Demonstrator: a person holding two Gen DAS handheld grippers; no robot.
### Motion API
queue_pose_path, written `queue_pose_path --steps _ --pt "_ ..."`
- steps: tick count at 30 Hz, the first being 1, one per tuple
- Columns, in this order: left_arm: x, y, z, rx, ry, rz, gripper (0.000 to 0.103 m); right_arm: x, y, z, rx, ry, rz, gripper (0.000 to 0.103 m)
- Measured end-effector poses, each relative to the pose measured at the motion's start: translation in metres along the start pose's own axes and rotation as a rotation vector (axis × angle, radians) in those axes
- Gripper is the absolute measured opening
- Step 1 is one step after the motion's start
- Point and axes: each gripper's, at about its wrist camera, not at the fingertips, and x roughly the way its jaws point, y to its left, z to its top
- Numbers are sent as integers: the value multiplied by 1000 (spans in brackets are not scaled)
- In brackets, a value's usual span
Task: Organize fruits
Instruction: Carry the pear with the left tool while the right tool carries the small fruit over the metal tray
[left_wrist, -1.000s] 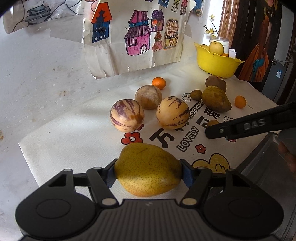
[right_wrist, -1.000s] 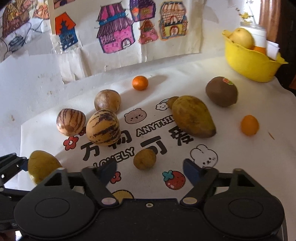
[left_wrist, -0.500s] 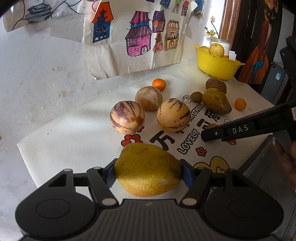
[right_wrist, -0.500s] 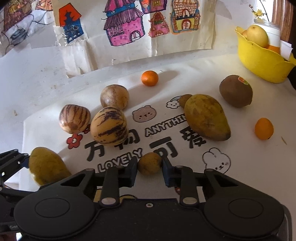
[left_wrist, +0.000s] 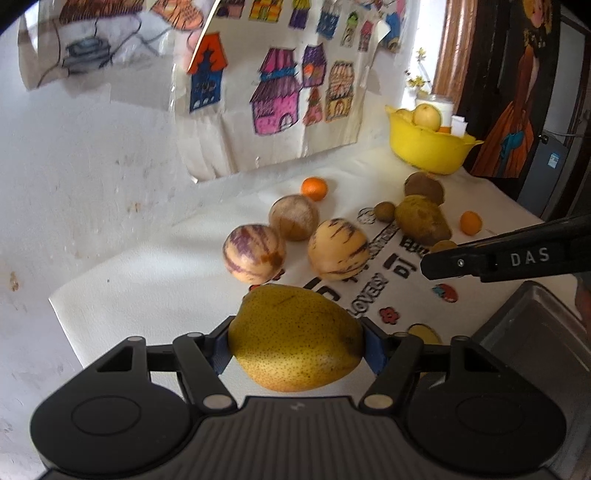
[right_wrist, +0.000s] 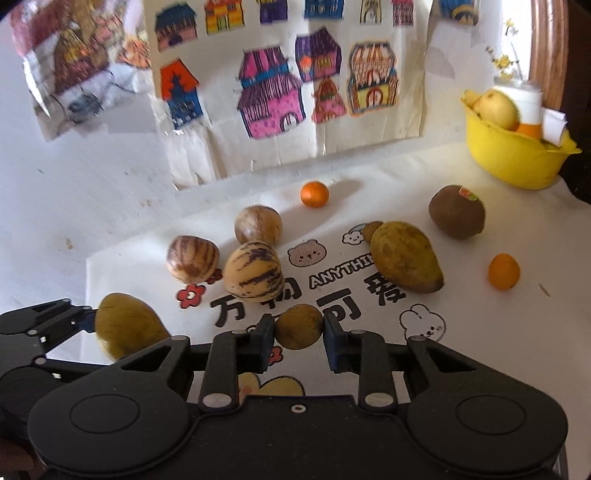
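Note:
My left gripper (left_wrist: 297, 345) is shut on a large yellow pear (left_wrist: 295, 338), held just above the white printed mat (left_wrist: 155, 280). My right gripper (right_wrist: 299, 328) is shut on a small round brownish-yellow fruit (right_wrist: 298, 326) and holds it over the mat. From the left wrist view the right gripper's finger (left_wrist: 506, 256) reaches in from the right. In the right wrist view the pear (right_wrist: 127, 325) shows at lower left. On the mat lie two striped melons (right_wrist: 253, 273), a tan round fruit (right_wrist: 258, 224), a mango (right_wrist: 404, 256), a kiwi (right_wrist: 457, 211) and two small oranges (right_wrist: 314, 194).
A yellow bowl (right_wrist: 509, 162) with fruit stands at the back right against the wall. A grey metal tray (left_wrist: 535, 328) sits at the mat's near right corner. Children's drawings of houses (right_wrist: 273, 99) hang on the white wall behind. A small brown fruit (right_wrist: 371, 230) rests behind the mango.
My right gripper closed on the small round fruit and lifted it a little off the mat. The left gripper kept its hold on the pear and hardly moved.

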Motion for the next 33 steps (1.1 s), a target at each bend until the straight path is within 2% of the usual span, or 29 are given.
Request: queue_pose_path --steps 10,21,26,33 --pt "-40 -44 -4 65 -49 -68 72 -71 -1 -26 25 -84 -32 30" --pt "-73 -95 -36 153 -26 -141 72 -140 -23 -84 100 -139 -108 30" --pt "-74 -107 -52 177 -6 -142 72 -142 -31 -115 135 -102 -116 30" --pt "-61 -119 -67 207 34 -129 72 -120 -36 -146 163 -29 -125 30"
